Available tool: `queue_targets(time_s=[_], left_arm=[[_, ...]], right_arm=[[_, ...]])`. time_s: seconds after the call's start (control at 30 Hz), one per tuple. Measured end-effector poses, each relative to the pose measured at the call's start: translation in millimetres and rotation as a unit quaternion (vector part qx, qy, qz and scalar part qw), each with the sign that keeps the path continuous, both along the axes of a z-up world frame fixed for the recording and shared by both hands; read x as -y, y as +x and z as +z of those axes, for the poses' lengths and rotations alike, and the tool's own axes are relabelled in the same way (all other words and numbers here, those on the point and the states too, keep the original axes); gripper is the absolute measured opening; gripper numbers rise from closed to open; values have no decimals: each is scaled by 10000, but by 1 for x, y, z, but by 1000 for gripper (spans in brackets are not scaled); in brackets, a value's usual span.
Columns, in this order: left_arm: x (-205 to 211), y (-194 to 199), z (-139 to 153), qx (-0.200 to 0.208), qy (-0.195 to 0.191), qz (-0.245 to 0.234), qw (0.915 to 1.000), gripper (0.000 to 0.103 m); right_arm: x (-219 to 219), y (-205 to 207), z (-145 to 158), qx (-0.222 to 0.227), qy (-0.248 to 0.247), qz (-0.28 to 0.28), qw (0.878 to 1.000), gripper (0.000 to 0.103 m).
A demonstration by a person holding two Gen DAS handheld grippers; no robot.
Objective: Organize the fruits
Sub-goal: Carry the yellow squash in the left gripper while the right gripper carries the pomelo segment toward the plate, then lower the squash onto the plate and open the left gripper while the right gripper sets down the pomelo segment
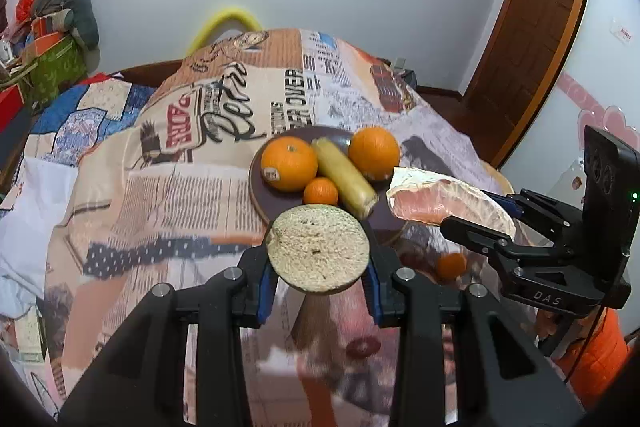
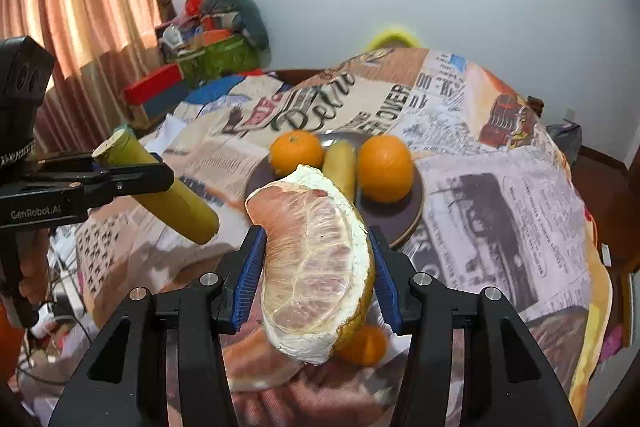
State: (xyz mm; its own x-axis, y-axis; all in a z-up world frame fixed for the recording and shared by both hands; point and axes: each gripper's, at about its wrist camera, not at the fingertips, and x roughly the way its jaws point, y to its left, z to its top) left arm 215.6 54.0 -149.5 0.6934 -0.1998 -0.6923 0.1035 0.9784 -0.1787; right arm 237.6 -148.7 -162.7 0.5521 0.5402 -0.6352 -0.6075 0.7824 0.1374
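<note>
The left gripper (image 1: 318,281) is clamped on a cut stalk (image 1: 318,253), a yellow-green cylinder gripped near its cut end and carried above the cloth (image 1: 160,187). The right gripper (image 2: 316,263) holds a peeled pomelo wedge (image 2: 316,259) between its blue pads (image 2: 249,269). Both loads are in the air, short of the plate (image 1: 258,195).

The plate already carries two oranges (image 1: 289,165), a second stalk (image 1: 344,179) between them and a tangerine (image 1: 320,191). Another tangerine (image 1: 451,265) lies on the cloth under the right gripper.

Hazards:
- Stalk slip. The grip is near one end, so the long free end acts as a lever and may pivot the stalk out of the jaws.
- Wedge damage. The flesh is soft and the membrane thin; firm pad pressure may tear it, while loose pressure may drop it.
- Crowded plate. Free space is limited. A careless placement may push an orange, which can roll off the rim.
- Collision. Both grippers approach the same plate from adjacent sides and may strike each other.
- Uneven cloth. The plate may tip under an off-centre load.
</note>
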Motion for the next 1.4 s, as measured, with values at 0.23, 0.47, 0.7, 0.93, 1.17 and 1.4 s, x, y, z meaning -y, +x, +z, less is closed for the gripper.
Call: queue_targets(time_s=[0.23,0.47,0.7,0.93,1.17,1.4], left_arm=[[1,23,1,26,-31,-13,10000,36],[3,47,-16,-267,-68,-138,9995,36],[6,68,-28,-472,-39,-269,9985,36],[6,93,-33,-490,-85,-263,9984,36],[8,108,-40,-534,-107,-239,9982,36],[11,116,-44,-549,18,-198,9983,36]], right_arm=[[4,19,9,111,186,-160,9996,47],[0,37,5,114,237,-211,9994,47],[-10,52,-5,11,223,-172,9996,47],[-18,62,-9,36,120,-72,9999,47],[-26,66,-14,64,-32,45,10000,47],[-29,70,-23,3,-153,99,9998,48]])
